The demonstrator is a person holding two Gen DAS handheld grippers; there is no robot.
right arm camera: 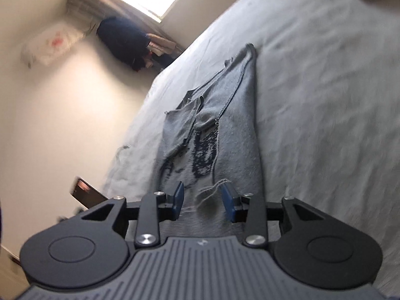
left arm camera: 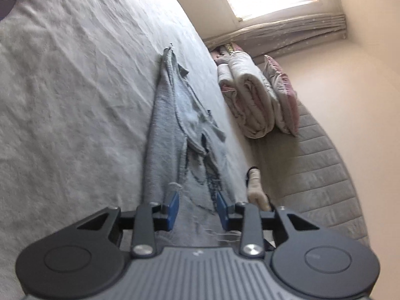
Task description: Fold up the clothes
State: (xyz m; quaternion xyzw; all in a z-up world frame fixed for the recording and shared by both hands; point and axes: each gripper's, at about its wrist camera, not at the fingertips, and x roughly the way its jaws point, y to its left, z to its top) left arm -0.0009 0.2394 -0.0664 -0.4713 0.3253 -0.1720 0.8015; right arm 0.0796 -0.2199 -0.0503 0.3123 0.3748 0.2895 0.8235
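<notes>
Grey knit garment (left arm camera: 172, 135) (right arm camera: 220, 130), sleeveless by the look of its straps, laid lengthwise on the pale wrinkled bedsheet (left arm camera: 75, 87) (right arm camera: 325, 100); already doubled over along its length, one long edge straight, the other ragged with loose flaps; narrows toward the far end, where a strap runs to a point; armhole and neck edges show stitched hems, one flap turned back across the middle; dark navy knitted pattern on the near half, partly covered by the turned flap, its motif not readable; near hem frayed, loose pale threads trailing from it; fabric lies flat, lightly creased; lies near the side edge of the bed.
</notes>
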